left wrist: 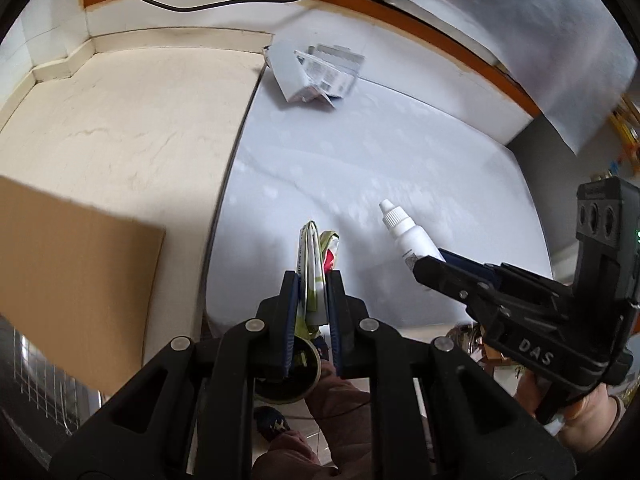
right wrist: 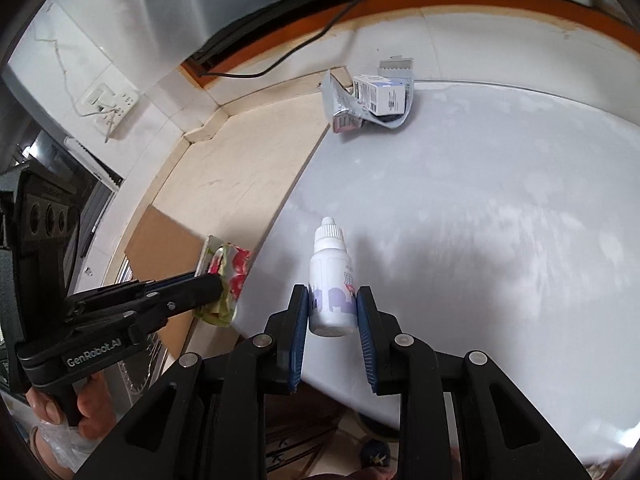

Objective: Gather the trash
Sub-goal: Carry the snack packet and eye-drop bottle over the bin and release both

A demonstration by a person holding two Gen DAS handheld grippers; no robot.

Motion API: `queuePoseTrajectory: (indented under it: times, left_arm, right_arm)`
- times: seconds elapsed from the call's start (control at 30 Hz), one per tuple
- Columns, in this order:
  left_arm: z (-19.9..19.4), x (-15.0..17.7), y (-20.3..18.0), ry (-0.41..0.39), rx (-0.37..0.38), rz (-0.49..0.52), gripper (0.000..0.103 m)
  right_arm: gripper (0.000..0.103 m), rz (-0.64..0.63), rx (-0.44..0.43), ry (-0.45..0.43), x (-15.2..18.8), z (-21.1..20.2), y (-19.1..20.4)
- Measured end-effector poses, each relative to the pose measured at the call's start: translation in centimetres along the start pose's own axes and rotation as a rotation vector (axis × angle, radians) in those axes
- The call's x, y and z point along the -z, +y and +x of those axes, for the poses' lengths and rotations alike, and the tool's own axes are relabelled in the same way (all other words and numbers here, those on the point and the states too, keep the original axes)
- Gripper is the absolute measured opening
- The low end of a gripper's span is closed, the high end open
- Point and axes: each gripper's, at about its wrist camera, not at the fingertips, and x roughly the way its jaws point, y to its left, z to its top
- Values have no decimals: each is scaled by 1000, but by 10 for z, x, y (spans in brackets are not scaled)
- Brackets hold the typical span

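2 claws we hold above the desk (right wrist: 480,200): left claw (left wrist: 312,280) grasping a crumpled wrapper (left wrist: 316,256), right claw (right wrist: 332,300) grasping a dropper bottle (right wrist: 330,276).

White counter (right wrist: 480,200) fills centre and 3 o'clock. Beige stone ledge (left wrist: 120,120) adjoins it at 9 o'clock. Brown cardboard sheet (left wrist: 72,248) lies at 8 o'clock. Black cable (left wrist: 180,4) runs along orange trim (left wrist: 440,28) at 12 o'clock. Wall socket (right wrist: 108,100) at 10 o'clock, right-wrist view.

The left black plastic two-finger gripper (left wrist: 312,280) has blue pads and silver pivot screws. The right black plastic two-finger gripper (right wrist: 333,308) matches. White "GenRobot.AI" lettering sits behind the left's fingers.
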Motion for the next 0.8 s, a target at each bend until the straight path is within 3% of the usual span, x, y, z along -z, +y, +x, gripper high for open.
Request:
queuePoseTrajectory:
  times: [0.2,0.37,0.6,0.8]
  left_arm:
    - [-25,66,-2,16,30,-3,11]
    - [-19,111,2,72,35,9,11]
    - [12,159,0,151,45,-16,11]
    - [66,203,-12,239,-30,7,11]
  right_arm:
    - [24,-10,31,-18,84,-37,28]
    - [24,1,65,29,144,-45,35]
    - [24,38,132,147,206,-29,25]
    - [24,94,159,249,241,19,-4]
